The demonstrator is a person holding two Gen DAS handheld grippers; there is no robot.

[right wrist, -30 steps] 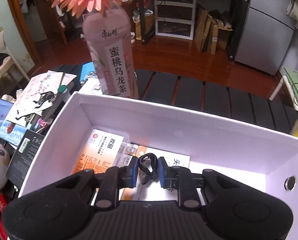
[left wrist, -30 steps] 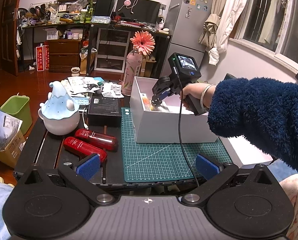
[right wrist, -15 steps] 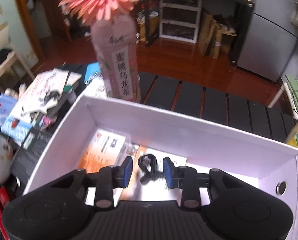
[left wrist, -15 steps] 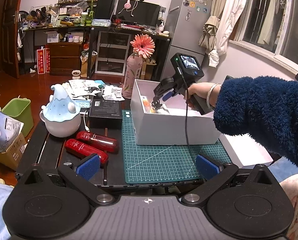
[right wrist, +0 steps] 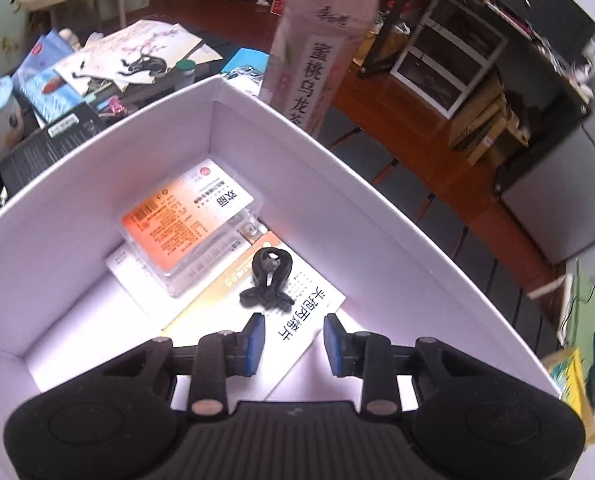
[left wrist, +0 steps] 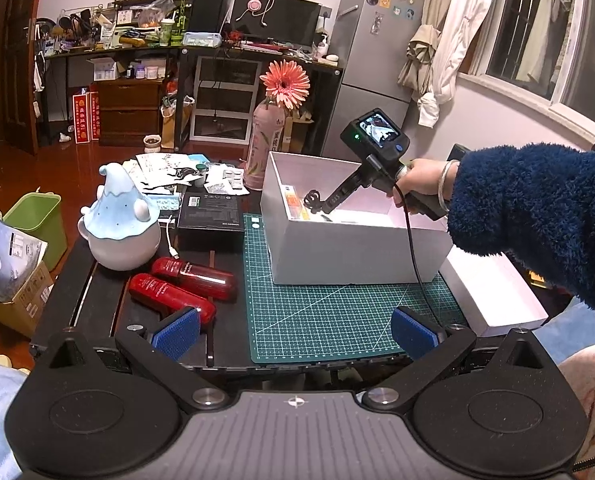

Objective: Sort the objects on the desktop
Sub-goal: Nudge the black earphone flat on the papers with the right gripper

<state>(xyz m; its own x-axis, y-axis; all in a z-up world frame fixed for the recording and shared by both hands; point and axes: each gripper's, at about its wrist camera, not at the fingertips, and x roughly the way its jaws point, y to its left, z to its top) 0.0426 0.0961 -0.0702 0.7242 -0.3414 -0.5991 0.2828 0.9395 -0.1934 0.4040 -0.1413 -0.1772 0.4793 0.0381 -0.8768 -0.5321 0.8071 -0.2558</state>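
A white open box [left wrist: 337, 248] stands on the green cutting mat [left wrist: 329, 316]. In the right wrist view the box [right wrist: 97, 184] holds an orange-labelled clear case [right wrist: 185, 224], a paper leaflet [right wrist: 297, 320] and a small black clip [right wrist: 269, 280] lying on the leaflet. My right gripper [right wrist: 289, 344] is open and empty, just above and behind the clip; in the left wrist view it [left wrist: 317, 204] hangs over the box. My left gripper [left wrist: 293, 328] is open and empty over the mat's near edge. Two red cases [left wrist: 181, 284] lie left of the mat.
A blue-and-white ceramic pot [left wrist: 117, 220], a black flat box [left wrist: 211, 214] and loose papers [left wrist: 165, 168] lie on the left. A pink bottle with a flower [left wrist: 267, 144] stands behind the box. A white lid [left wrist: 493, 292] lies at the right.
My right gripper opened and let go of the black clip, which now lies on the leaflet in the box. The gripper has lifted and drawn back. The left gripper stayed open.
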